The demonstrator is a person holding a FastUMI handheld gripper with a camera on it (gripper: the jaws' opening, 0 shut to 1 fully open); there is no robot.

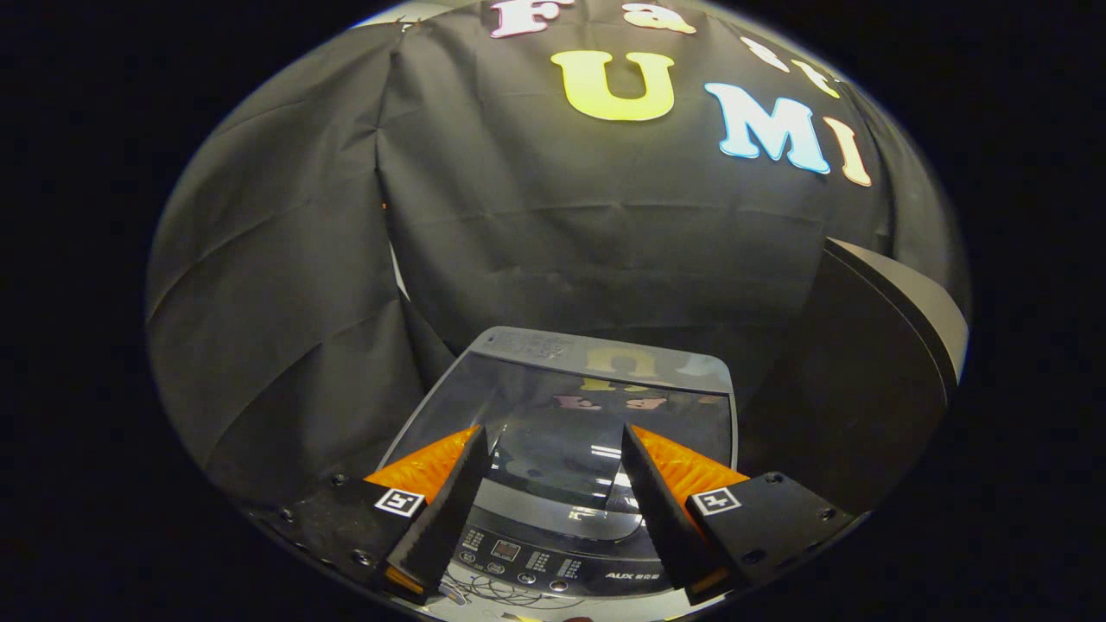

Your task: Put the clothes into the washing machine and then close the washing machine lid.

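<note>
The washing machine (562, 449) sits just ahead of the gripper (553, 466) at twelve o'clock, its glass lid (570, 415) lying flat and closed. The jaws stand wide and empty, likely since loading looks done.
</note>
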